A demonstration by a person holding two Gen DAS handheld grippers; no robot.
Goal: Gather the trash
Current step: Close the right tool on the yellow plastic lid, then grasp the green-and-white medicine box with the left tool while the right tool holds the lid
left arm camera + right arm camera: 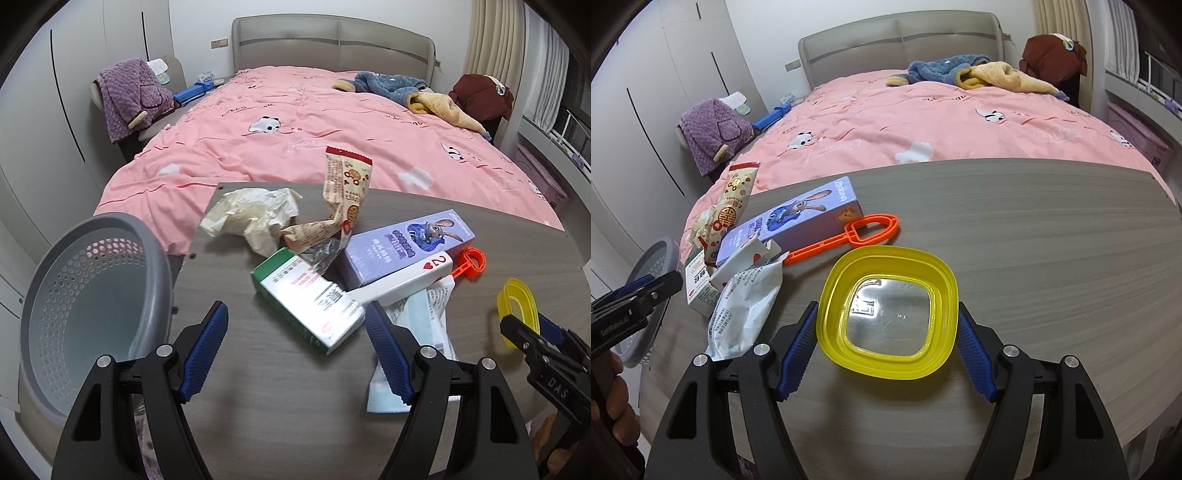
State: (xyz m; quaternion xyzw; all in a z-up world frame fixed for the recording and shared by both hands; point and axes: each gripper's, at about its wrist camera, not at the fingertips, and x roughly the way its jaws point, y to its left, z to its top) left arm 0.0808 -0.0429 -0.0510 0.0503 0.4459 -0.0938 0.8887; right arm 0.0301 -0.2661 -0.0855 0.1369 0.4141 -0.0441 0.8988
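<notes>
Trash lies on the grey wood table (258, 387): a crumpled tissue (251, 214), a snack wrapper (343, 199), a green-and-white box (310, 299), a purple rabbit box (406, 247), a playing-card box (406, 277) and a pale blue packet (417, 325). My left gripper (295, 350) is open and empty just in front of the green-and-white box. My right gripper (886, 347) is open, its fingers on either side of a yellow lid (886, 314) lying on the table (1034, 258); it also shows in the left wrist view (532, 332).
A grey perforated basket (92, 306) stands at the table's left edge. An orange plastic loop tool (849, 236) lies behind the yellow lid. Beyond the table is a bed with a pink cover (314, 129) and clothes on it.
</notes>
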